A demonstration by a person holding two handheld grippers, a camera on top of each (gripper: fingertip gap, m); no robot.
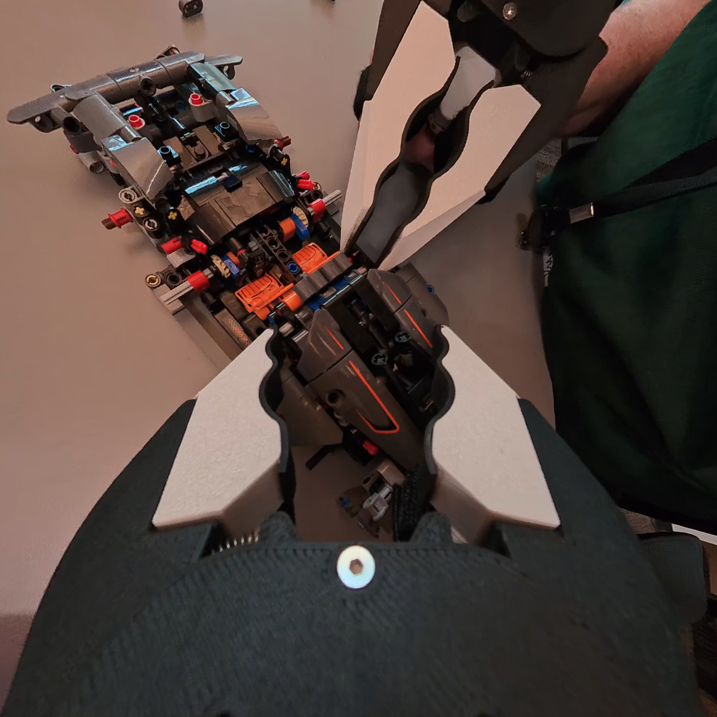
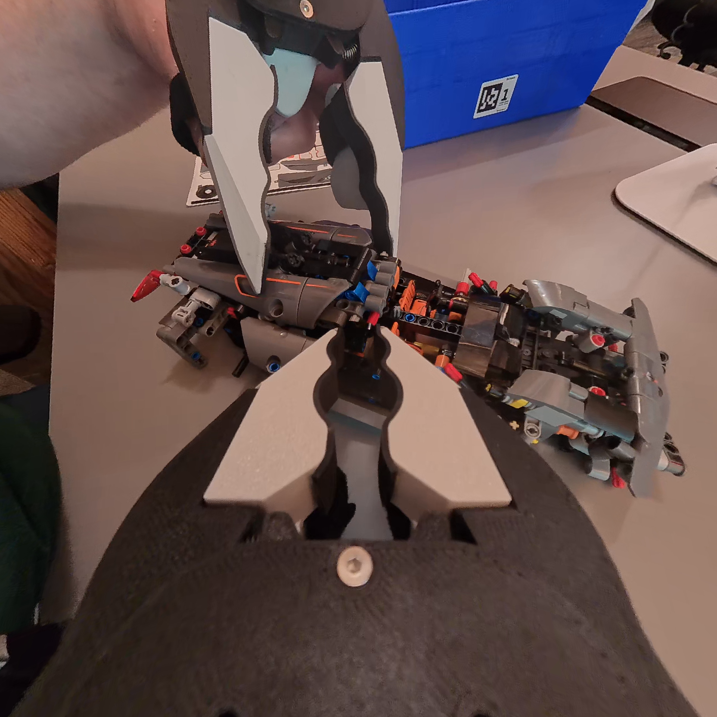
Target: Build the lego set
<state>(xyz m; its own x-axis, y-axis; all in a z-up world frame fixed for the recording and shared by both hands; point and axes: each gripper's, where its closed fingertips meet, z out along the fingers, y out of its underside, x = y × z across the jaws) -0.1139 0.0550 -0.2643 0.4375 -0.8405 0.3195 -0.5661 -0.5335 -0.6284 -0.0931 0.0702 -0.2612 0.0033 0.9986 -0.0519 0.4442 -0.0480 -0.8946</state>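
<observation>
A long, partly built lego car (image 1: 232,201) in dark grey, black and orange lies on the grey table (image 1: 77,349). My left gripper (image 1: 357,337) straddles the car's dark grey front section with the orange lines, one finger on each side, and grips it. In the right wrist view the same gripper (image 2: 322,267) comes down on that section from above. My right gripper (image 2: 359,333) is almost closed on a small black part with a red pin at the car's (image 2: 485,333) near side, beside the grey cylinders. In the left wrist view its tips (image 1: 362,252) touch the car's side.
A blue box (image 2: 504,50) stands at the back of the table, a sticker sheet (image 2: 295,174) lies behind the car, and a white slab (image 2: 679,201) lies at the right. A small loose grey-black assembly (image 1: 372,500) lies under my left gripper. The table's edge (image 2: 54,349) runs along the left. The tips of both grippers are at nearly the same place. The white slab (image 2: 679,201) lies around 25 cm away from my left fingertips.
</observation>
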